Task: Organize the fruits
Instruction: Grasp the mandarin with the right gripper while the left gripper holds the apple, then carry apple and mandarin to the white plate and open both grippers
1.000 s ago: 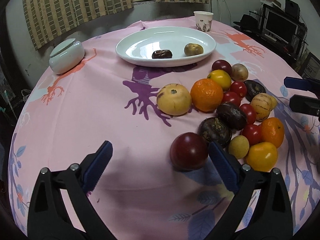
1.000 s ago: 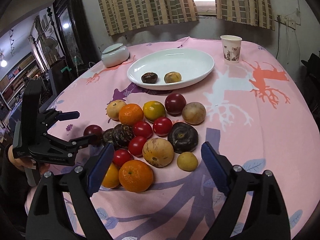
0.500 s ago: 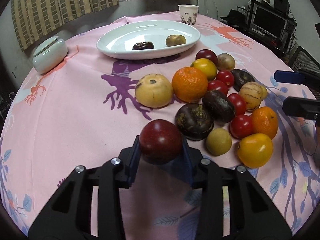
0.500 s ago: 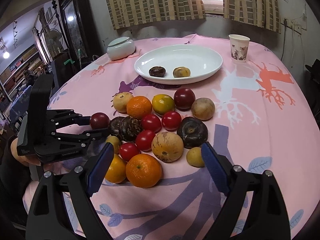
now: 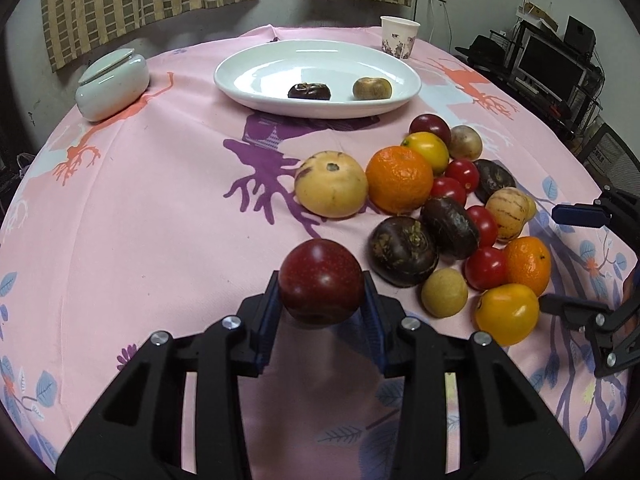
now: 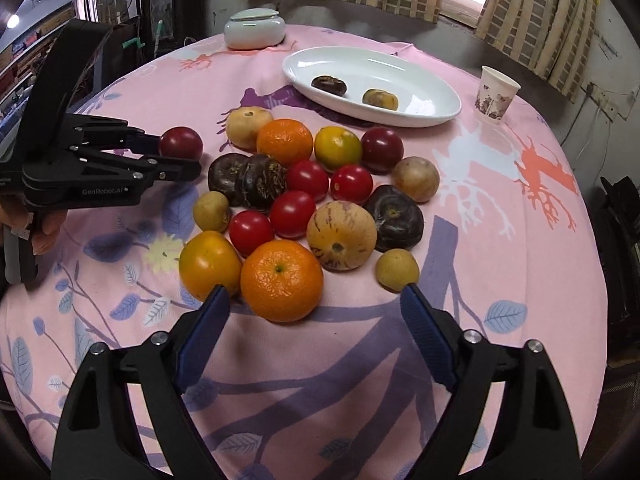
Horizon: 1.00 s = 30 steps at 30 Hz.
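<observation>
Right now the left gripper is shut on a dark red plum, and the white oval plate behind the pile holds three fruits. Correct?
Not quite. The left gripper is indeed shut on the dark red plum, but the white oval plate holds two fruits, not three: a dark brown one and a greenish-brown one. The left wrist view shows this.

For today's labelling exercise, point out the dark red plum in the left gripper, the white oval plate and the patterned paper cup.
dark red plum [image 5: 320,286], left wrist view, middle of its glossy skin
white oval plate [image 5: 256,68], left wrist view, bare inner surface
patterned paper cup [image 6: 496,94], right wrist view, its side wall
</observation>
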Each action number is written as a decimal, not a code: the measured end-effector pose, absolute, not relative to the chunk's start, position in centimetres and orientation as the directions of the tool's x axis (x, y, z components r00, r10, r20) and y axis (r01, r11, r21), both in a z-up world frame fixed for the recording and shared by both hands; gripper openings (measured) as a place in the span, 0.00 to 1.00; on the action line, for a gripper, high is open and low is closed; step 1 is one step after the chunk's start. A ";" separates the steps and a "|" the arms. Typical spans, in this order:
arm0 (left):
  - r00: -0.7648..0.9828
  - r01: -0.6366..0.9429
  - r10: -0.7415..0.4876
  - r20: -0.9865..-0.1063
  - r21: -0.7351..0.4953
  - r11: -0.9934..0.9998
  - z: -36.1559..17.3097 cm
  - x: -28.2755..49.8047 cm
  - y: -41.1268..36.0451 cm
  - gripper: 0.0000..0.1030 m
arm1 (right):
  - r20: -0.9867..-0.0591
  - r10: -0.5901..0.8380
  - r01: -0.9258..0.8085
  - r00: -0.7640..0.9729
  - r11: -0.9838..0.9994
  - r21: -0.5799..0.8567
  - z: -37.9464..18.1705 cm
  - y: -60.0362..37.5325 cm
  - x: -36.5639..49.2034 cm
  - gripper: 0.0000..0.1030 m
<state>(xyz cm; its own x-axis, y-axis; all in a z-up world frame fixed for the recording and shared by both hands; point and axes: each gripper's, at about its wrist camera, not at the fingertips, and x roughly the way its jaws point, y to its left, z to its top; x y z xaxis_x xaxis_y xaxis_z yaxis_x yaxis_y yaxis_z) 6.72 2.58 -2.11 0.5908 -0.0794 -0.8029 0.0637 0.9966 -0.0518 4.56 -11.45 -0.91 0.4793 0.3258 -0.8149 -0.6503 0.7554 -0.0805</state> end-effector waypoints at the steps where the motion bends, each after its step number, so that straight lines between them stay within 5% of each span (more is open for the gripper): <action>1: 0.588 0.063 -0.082 -0.805 -0.055 0.997 -2.2 6.7 2.6 0.38 | -0.816 0.327 -0.653 0.478 0.753 -0.080 -1.1 -11.3 4.6 0.73; 6: 0.582 0.063 -0.084 -0.809 -0.058 0.996 -2.4 6.7 2.6 0.38 | -0.827 0.331 -0.690 0.454 0.718 -0.091 -2.0 -9.5 4.0 0.46; 30: 0.658 0.006 -0.103 -0.746 -0.132 0.991 1.0 5.9 3.7 0.37 | -0.659 0.439 -0.550 0.611 0.834 0.045 3.3 -13.6 5.9 0.43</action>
<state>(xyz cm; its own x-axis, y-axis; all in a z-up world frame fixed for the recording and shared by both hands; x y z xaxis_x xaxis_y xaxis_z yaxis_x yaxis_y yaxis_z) 5.88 3.75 1.03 0.6580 -0.1032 -0.7459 0.0058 0.9912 -0.1321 5.90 -13.62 3.32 0.6107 0.4385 -0.6593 -0.5501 0.8339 0.0451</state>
